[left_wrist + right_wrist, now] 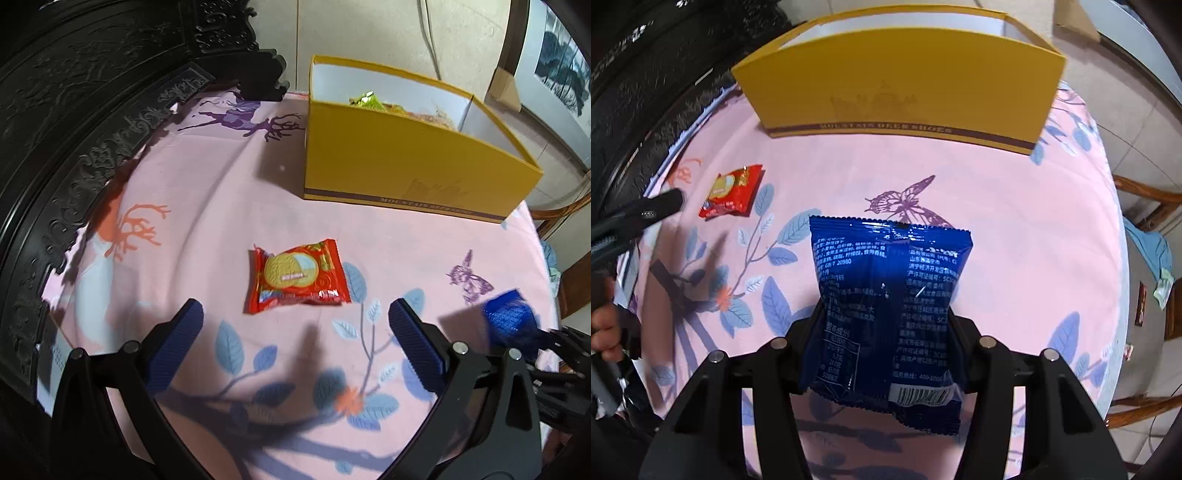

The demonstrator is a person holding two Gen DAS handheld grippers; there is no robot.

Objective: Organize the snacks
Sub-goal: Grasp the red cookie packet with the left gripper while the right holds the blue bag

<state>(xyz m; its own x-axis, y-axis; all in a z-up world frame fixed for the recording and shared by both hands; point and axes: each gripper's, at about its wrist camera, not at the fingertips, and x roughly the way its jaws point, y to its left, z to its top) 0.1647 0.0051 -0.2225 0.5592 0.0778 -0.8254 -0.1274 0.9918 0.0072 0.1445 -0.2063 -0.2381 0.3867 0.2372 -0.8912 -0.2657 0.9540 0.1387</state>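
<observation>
1. Left gripper (295, 314), black-framed with blue ribbed pads: jaws spread wide, holding nothing, hovering low over the pink cotton tablecloth printed with blue leaves, butterflies and antlers (207, 206).
2. Just beyond its fingertips, between the two pads: flat red foil biscuit packet with two round biscuits pictured (299, 277), lying on the cloth, untouched.
3. Farther off and to the right: open yellow cardboard box with a white interior and a brown band along the base (406, 162), standing at the far side of the table; green and orange wrappers visible inside, details too blurred to tell.
4. Right gripper (884, 317): pinching a glossy blue plastic snack bag with white printed text and a barcode (890, 295), squeezed at mid-height, seam side facing the camera, raised above the cloth.
5. Same bag seen blurred at the right edge of the left wrist view, near the purple butterfly print (469, 277).
6. Dark carved wooden furniture (74, 129) along the left.
</observation>
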